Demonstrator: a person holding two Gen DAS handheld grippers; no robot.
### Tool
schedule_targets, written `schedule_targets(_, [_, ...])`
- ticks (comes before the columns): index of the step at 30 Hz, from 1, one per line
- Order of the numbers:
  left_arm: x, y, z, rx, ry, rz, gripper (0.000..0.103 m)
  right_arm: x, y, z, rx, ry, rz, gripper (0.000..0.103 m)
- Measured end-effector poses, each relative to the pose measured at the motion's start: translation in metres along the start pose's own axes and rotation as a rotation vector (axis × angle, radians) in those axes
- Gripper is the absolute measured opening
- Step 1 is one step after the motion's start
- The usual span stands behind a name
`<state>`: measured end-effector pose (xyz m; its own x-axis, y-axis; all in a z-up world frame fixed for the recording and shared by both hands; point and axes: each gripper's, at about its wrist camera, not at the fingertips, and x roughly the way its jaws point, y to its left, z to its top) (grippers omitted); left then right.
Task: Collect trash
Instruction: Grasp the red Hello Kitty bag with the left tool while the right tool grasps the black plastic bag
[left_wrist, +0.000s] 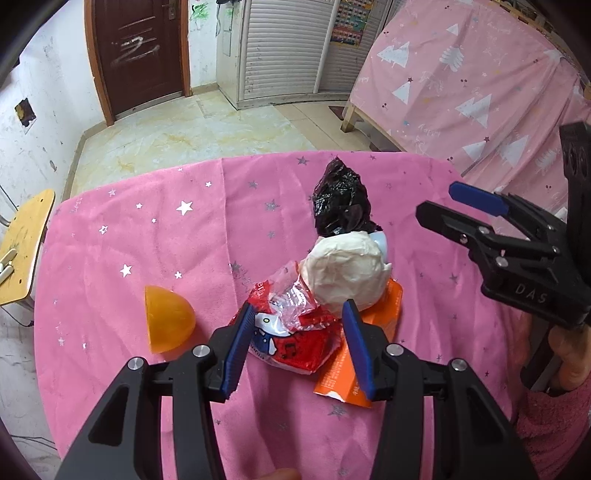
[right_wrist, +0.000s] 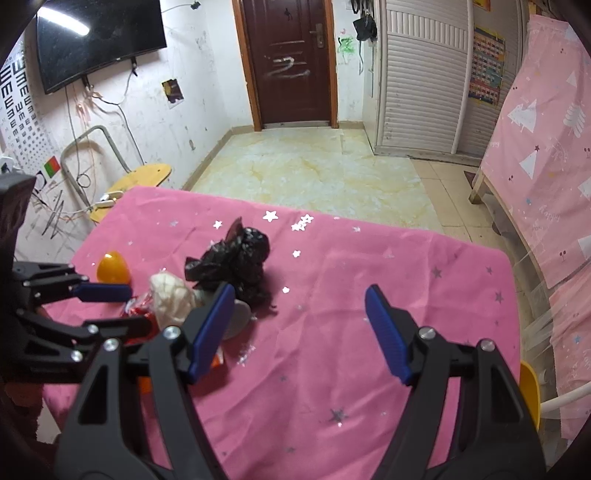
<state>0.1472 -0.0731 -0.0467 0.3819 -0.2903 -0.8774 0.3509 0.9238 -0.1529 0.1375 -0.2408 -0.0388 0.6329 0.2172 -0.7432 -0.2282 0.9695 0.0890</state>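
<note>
Trash was seen heaped in a small pile on a pink star-spangled tablecloth (left_wrist: 147, 240), directly ahead of the left gripper (left_wrist: 299, 347), whose blue fingers (left_wrist: 238, 354) were spread apart with nothing clamped between them. A red printed wrapper (left_wrist: 295, 339) was framed in the gap between those fingers, its crinkled clear film rising toward the fingertips. A crumpled white paper ball (left_wrist: 345, 275) was perched just beyond the right-hand fingertip, touching the wrapper, and an orange carton (left_wrist: 354, 365) was lying beneath and partly behind that same finger. A pale blue piece (left_wrist: 380, 242) was glimpsed behind the ball, its nature not discernible. Farther out along the fingers, a wadded black plastic bag (left_wrist: 341, 205) was standing against the ball. An orange egg-shaped shell (left_wrist: 168, 319) was set apart from the pile, to the outside of the left-hand finger.

The right gripper (right_wrist: 299, 332) was held off to the side of the pile, its jaws parted wide over bare cloth and holding nothing; the black bag and paper ball were seen just beyond its left-hand finger (right_wrist: 212, 332). Behind the table, a brown door (right_wrist: 291, 62), a wall-mounted television (right_wrist: 99, 40) and a white louvred wardrobe (right_wrist: 421, 77) were visible.
</note>
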Motion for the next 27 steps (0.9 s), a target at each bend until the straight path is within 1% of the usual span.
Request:
schedule_targets(9, [0.009,0.007,-0.003,0.042,-0.011,-0.029,0.042,0.021,0.015,0.012,-0.009,0.019,0.009,0.071])
schedule_targets(11, [0.01,0.005,-0.005,0.056,-0.018,-0.032,0.044,0.026,0.017,0.015,-0.006,0.022,0.017,0.071])
schedule_targets(13, [0.011,0.004,-0.009,0.077,-0.023,-0.039,0.049,0.031,0.019,0.02,-0.003,0.026,0.026,0.072])
schedule_targets(21, [0.015,-0.002,-0.014,0.112,-0.045,-0.036,0.05,0.055,0.025,0.038,0.021,0.048,0.061,0.073])
schedule_targets(23, [0.016,-0.005,-0.016,0.116,-0.05,-0.024,0.043,0.064,0.028,0.04,0.019,0.063,0.068,0.073])
schedule_targets(24, [0.017,-0.005,-0.018,0.122,-0.053,-0.006,0.038,0.067,0.029,0.041,0.019,0.069,0.07,0.073])
schedule_targets(27, [0.016,-0.005,-0.02,0.124,-0.057,0.003,0.031,0.075,0.033,0.04,0.016,0.088,0.075,0.073])
